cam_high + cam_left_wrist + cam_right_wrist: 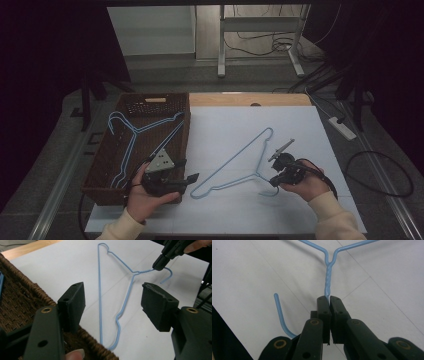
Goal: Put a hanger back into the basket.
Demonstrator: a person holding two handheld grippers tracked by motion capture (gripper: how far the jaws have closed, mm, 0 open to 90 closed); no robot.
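Slippage worries me: my right gripper (329, 298) pinches only the thin twisted neck of the blue hanger (235, 162) on the white table (310, 125), while my left gripper (112, 305) hangs open beside the basket (185, 145), so any lift may let it swing.

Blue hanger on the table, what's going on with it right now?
The right gripper is shut on the neck of the blue hanger, which lies on the white tabletop. The left gripper is open with nothing between its jaws, at the edge of the brown basket. Other blue hangers already lie in that basket.
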